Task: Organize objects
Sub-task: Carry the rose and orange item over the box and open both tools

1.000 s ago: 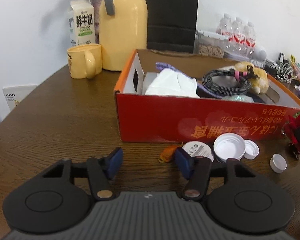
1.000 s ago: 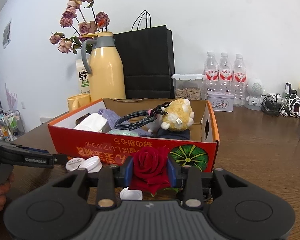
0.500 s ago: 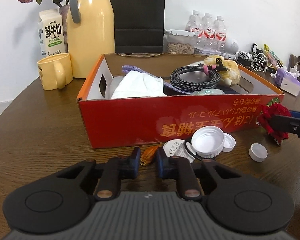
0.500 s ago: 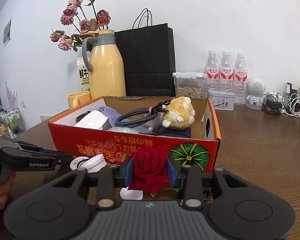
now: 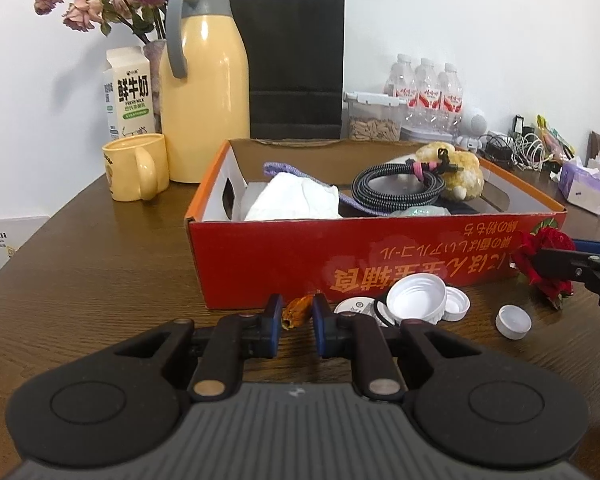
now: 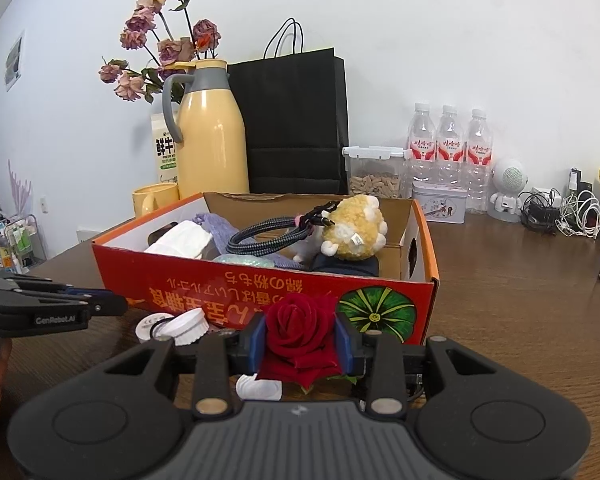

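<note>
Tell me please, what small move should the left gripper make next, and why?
Probably lift. The left gripper has its fingers closed around the small orange object, which lies on the table before the red box. Raising it above the box wall seems needed before dropping it inside.

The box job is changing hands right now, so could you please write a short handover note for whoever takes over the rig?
Left gripper: jaws closed around the small orange piece on the table, in front of the box.
Right gripper: shut on the rose, held near the box's front right corner, not yet over it.
Done: tissue, cable and plush toy lie in the box.
Left: drop the rose and the orange piece into the box, then probably gather the white caps and the round disc on the table in front of it.
</note>
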A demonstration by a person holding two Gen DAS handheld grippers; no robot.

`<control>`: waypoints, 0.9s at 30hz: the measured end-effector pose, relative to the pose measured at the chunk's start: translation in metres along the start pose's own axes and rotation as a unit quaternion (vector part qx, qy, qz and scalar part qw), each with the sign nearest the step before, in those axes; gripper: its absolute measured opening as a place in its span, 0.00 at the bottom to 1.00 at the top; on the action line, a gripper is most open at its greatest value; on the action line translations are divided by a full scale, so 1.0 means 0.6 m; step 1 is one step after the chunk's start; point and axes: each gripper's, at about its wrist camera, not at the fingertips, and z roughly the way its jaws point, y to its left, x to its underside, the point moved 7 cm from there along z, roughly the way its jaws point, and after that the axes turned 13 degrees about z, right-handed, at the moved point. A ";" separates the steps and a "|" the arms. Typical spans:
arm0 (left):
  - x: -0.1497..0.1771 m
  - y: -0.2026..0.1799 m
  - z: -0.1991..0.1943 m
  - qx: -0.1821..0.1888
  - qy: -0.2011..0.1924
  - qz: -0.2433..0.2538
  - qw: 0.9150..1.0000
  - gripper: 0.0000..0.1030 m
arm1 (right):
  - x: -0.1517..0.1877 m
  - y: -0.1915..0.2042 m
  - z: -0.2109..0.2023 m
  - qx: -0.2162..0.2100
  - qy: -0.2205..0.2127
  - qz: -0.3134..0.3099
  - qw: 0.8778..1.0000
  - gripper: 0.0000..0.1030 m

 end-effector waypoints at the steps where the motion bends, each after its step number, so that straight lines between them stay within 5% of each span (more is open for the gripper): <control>1: 0.000 0.000 -0.004 -0.002 -0.003 -0.002 1.000 0.16 | 0.000 0.000 -0.001 0.000 -0.001 0.000 1.000 0.33; 12: -0.026 0.020 -0.057 -0.022 -0.050 -0.030 0.998 0.16 | -0.019 0.017 -0.033 -0.020 -0.026 0.003 0.999 0.33; 27: -0.166 0.017 -0.057 -0.034 -0.125 -0.037 0.991 0.16 | -0.124 0.050 0.004 -0.036 -0.066 0.000 0.997 0.33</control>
